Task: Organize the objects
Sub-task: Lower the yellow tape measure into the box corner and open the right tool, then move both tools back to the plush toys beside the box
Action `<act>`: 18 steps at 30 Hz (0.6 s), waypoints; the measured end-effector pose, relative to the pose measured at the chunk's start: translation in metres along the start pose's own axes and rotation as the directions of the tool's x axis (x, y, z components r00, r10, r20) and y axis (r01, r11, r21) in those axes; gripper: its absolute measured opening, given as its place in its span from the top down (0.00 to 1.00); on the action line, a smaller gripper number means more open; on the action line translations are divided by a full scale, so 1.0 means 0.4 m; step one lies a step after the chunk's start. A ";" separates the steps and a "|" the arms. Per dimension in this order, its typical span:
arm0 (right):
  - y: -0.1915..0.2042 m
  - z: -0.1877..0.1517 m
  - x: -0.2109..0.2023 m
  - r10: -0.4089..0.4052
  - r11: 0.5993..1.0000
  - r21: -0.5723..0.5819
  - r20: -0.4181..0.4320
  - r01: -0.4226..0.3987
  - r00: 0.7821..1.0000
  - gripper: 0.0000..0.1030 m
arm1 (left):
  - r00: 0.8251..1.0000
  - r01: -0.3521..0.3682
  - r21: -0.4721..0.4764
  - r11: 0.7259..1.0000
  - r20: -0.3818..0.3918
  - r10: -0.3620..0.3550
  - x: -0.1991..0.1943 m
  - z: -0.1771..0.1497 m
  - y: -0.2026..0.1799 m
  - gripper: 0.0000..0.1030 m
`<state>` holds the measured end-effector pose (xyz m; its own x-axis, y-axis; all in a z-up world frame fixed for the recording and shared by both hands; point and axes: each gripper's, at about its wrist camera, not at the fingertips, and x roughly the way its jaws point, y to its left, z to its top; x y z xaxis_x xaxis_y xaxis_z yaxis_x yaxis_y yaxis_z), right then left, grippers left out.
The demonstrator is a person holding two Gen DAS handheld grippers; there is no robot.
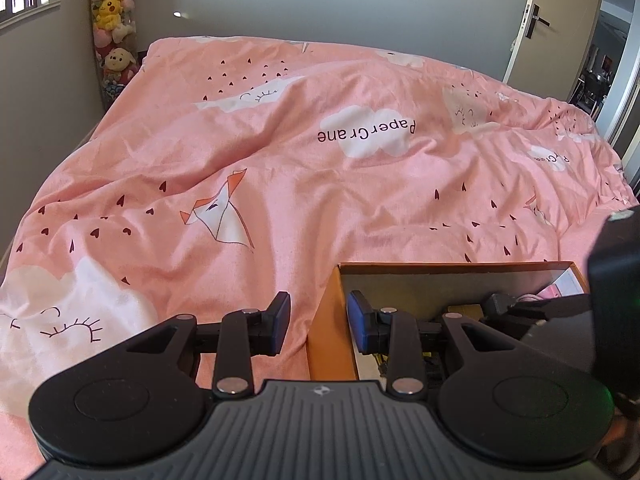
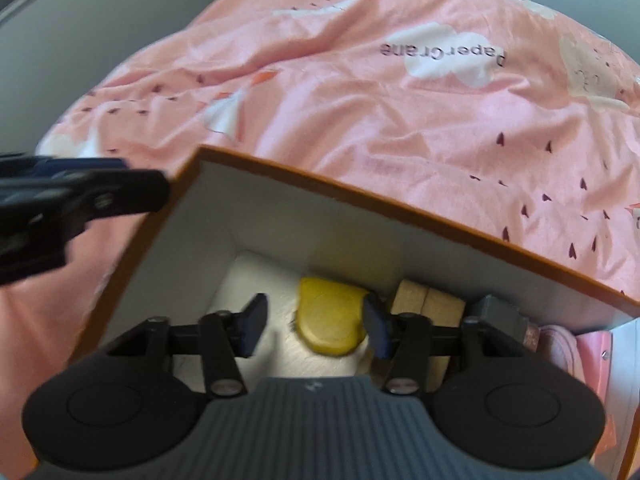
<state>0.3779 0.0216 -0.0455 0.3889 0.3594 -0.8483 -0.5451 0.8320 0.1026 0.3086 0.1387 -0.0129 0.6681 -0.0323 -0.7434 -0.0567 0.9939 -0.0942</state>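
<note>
An orange cardboard box (image 1: 328, 320) with a pale inside sits on the pink bed cover. My left gripper (image 1: 318, 322) is open and straddles the box's left wall, one finger outside and one inside. My right gripper (image 2: 314, 326) is open and empty inside the box (image 2: 280, 172), just above a yellow rounded object (image 2: 328, 320) lying on white cloth (image 2: 256, 276). Beside it in the box are two tan wooden blocks (image 2: 428, 304), a grey object (image 2: 500, 316) and pink items (image 2: 560, 348). The right gripper also shows at the right edge of the left wrist view (image 1: 520, 304).
The pink duvet (image 1: 320, 160) with cloud and crane prints covers the whole bed. A column of plush toys (image 1: 112, 20) stands in the far left corner. A white door (image 1: 548, 20) stands open at the far right. The left gripper's finger (image 2: 80, 196) shows left of the box.
</note>
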 end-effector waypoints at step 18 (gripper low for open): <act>0.001 -0.022 0.064 -0.006 1.000 0.021 -0.075 0.008 0.997 0.95 | 1.000 0.008 0.036 0.999 -0.002 -0.007 -0.014 -0.009 -0.022 0.64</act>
<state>0.3811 0.0276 -0.0718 0.3359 0.3216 -0.8853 -0.5263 0.8436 0.1068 0.3027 0.1300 -0.0104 0.6667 -0.0400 -0.7443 -0.0251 0.9968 -0.0760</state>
